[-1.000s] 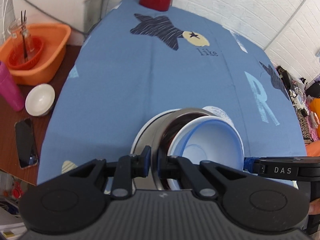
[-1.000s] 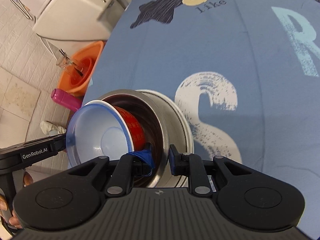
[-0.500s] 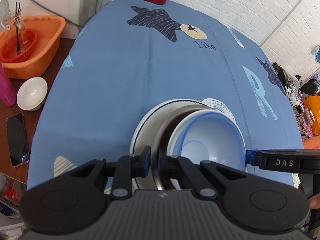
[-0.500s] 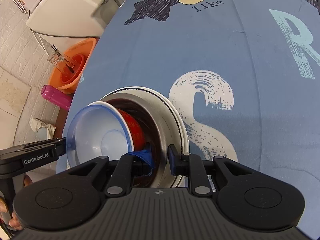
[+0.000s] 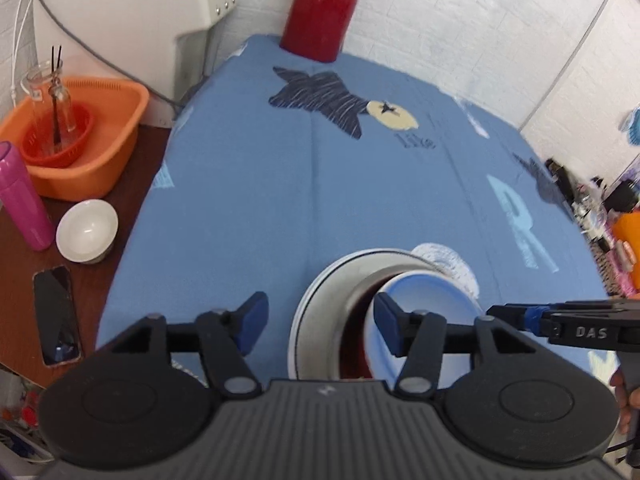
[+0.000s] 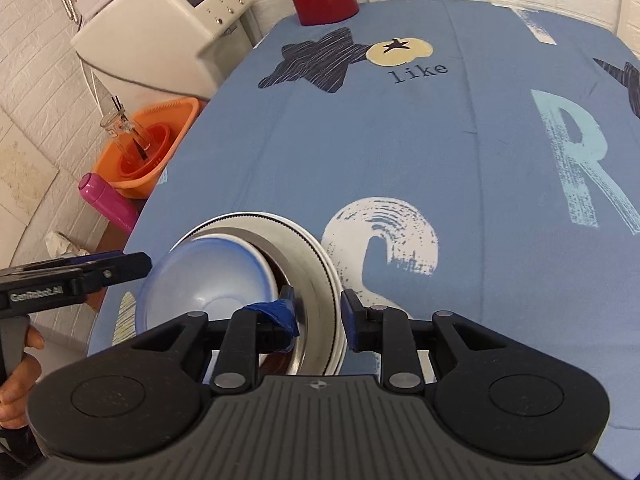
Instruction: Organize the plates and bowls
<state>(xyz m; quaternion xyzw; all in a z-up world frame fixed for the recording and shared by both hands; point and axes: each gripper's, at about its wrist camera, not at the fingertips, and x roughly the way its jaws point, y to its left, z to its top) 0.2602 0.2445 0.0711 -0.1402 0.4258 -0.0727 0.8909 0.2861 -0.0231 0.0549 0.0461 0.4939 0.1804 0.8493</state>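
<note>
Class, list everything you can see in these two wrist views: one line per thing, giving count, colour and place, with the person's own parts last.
Tablecloth: one, blue with stars and letters, covers the table.
Plate: one, white, on the cloth at the near edge, bottom of the stack.
Steel bowl: one, silver, on the plate.
Blue-rimmed bowl: one, white and blue, innermost in the stack.
Thermos: one, red, far end.
Basin: one, orange, side table.
Small bowl: one, white, side table.
Bottle: one, pink, beside the basin.
Phone: one, dark, side table.
Appliance: one, white, against the wall.
Left tool: open.
Right tool: open, astride the steel bowl's rim.
</note>
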